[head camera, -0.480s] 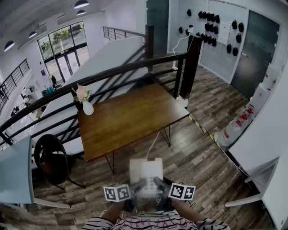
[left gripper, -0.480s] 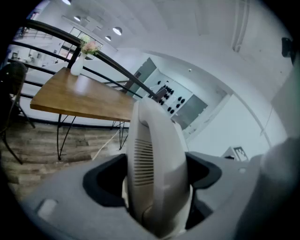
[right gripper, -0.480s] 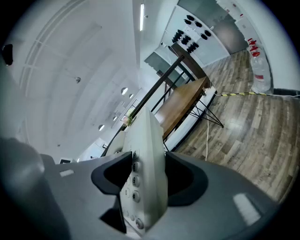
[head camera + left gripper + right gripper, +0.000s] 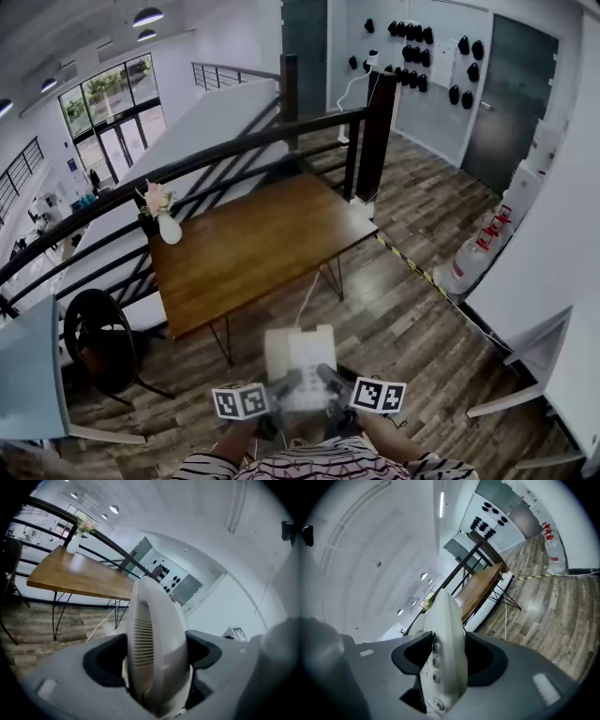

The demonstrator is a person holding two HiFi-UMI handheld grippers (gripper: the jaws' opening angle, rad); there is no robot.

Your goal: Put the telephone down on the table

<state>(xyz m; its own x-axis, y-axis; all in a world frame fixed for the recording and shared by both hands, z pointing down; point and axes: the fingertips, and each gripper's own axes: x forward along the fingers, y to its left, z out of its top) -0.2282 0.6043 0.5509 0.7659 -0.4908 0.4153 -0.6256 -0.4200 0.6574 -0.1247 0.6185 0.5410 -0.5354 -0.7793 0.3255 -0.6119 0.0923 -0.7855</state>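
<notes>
A white desk telephone [image 4: 300, 356] hangs in the air just in front of me, over the wooden floor and short of the brown wooden table [image 4: 253, 246]. My left gripper [image 4: 284, 386] is shut on its left side, where the handset [image 4: 157, 648] fills the space between the jaws. My right gripper [image 4: 330, 382] is shut on the right side, and the keypad edge [image 4: 440, 658] stands between its pads. A thin cord [image 4: 309, 295] runs from the telephone toward the table. The left gripper view shows the table [image 4: 79, 576] ahead to the left. In the right gripper view the table [image 4: 480, 588] lies ahead.
A white vase with pink flowers [image 4: 164, 220] stands at the table's far left corner. A dark railing [image 4: 281, 131] runs behind the table. To the left of the table is a round black chair [image 4: 98, 342]. White furniture edges [image 4: 553, 356] are at the right.
The head view has shifted slightly, so the table sits a little further left in the picture. Both grippers keep their hold on the telephone, which has barely moved.
</notes>
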